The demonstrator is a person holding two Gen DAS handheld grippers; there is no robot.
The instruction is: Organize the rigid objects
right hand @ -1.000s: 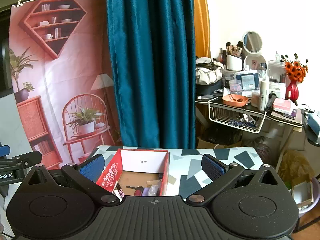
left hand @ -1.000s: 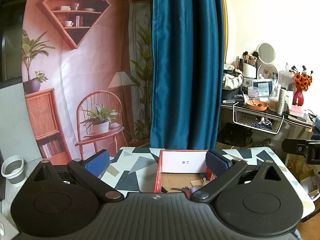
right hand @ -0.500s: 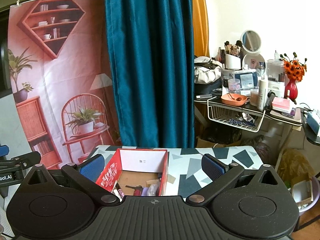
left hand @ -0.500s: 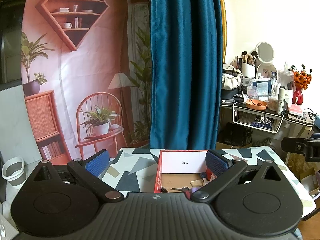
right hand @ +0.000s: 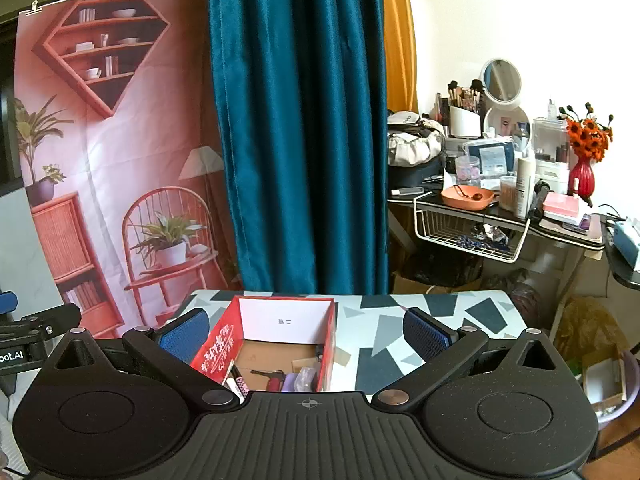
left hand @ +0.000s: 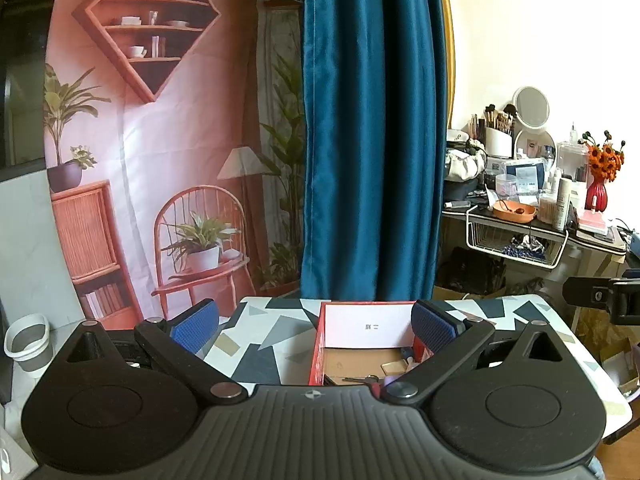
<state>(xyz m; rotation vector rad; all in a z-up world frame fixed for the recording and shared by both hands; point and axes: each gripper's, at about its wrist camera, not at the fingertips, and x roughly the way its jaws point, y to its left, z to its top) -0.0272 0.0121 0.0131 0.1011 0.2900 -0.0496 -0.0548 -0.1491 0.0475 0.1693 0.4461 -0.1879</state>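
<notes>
An open red cardboard box stands on a table with a grey, black and white geometric cloth. Inside lie several small rigid items, among them a key, a tan card, a red-handled tool and a purple piece. My left gripper is open and empty, held above the table's near side. My right gripper is open and empty, also above the near side.
A blue curtain and a printed pink backdrop hang behind the table. A cluttered dressing table with a wire basket stands at the right. A white bin sits at the left. The other gripper's mount shows at the view edges.
Both views have shifted slightly; the box sits a little higher and farther in the right wrist view. Both grippers stay open and empty.
</notes>
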